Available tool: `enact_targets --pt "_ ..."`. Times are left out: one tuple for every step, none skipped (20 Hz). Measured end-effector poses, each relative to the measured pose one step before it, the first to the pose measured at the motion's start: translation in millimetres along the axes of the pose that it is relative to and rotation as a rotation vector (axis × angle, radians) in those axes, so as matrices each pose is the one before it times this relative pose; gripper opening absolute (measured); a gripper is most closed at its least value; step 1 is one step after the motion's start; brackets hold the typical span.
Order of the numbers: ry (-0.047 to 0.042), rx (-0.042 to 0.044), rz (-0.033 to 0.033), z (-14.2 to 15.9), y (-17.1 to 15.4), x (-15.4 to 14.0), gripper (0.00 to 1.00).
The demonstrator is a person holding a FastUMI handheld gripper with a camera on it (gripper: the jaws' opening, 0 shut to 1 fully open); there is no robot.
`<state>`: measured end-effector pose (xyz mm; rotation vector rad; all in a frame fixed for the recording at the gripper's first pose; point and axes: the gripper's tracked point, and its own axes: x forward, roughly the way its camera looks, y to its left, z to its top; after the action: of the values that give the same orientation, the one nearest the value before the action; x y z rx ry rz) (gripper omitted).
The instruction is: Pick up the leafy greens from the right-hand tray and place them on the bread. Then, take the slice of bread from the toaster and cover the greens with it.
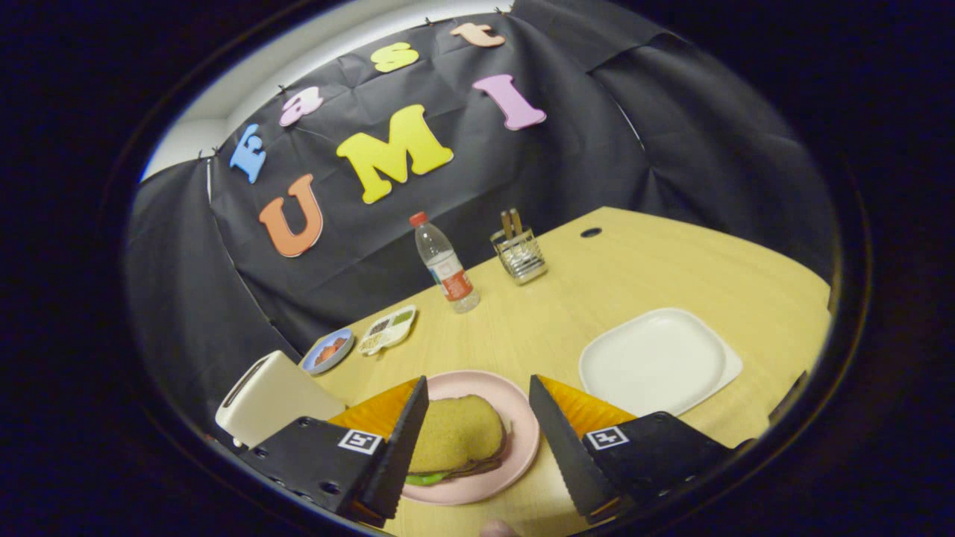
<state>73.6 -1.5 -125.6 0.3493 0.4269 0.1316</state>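
Item, nearest: gripper (477, 447), fingers spread wide, holding nothing. Between the fingers, on the pink plate (522, 440): top bread slice (455, 431) over a green edge of leafy greens (425, 478), long axis running away from the fingers; stack appears complete, so the coming move is likely withdrawal. Left of plate: white toaster (272, 406). Right: white tray (656, 362). Beyond plate: blue dish (327, 350), divided condiment dish (386, 330), water bottle (446, 262), wire utensil holder (519, 255).

Wooden table (567, 313): pink plate (522, 432), white tray (656, 362), toaster (272, 406), bottle (446, 265).

The tool (477, 447) hangs empty, fingers spread wide.
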Motion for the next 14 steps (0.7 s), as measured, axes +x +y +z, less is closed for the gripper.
enact_targets --pt "-0.04213 -0.04319 -0.01124 11.88 1.55 -8.95 0.85" --pt "-0.04031 -0.04302 -0.00794 11.96 3.58 -10.18 0.89" --pt "-0.04185 -0.04068 -0.00651 14.21 4.57 -13.41 0.94" --pt "-0.04764 -0.03722 -0.00791 15.03 3.11 -10.51 0.94" --pt "-0.05228 -0.03191 -0.00519 17.02 3.86 -11.85 0.95" --pt "-0.05514 -0.02615 -0.00285 17.63 4.27 -12.49 0.95" --pt "-0.05085 -0.02058 -0.00139 16.02 4.84 -10.52 0.95" --pt "-0.04094 -0.01181 0.00347 12.73 4.99 -9.31 0.95" --pt "-0.02337 0.00079 0.01523 9.04 7.45 -9.48 0.95" --pt "-0.01877 0.00220 0.01924 5.21 8.93 -9.33 0.95" --pt "-0.01766 -0.00083 0.01557 6.83 6.67 -7.97 0.95" --pt "-0.01460 -0.00551 0.00924 5.95 5.26 -5.26 0.95" --pt "-0.01060 -0.00928 0.00395 4.29 5.45 -4.27 0.95" --pt "-0.00352 -0.01356 0.00640 2.14 3.66 -3.04 0.95"
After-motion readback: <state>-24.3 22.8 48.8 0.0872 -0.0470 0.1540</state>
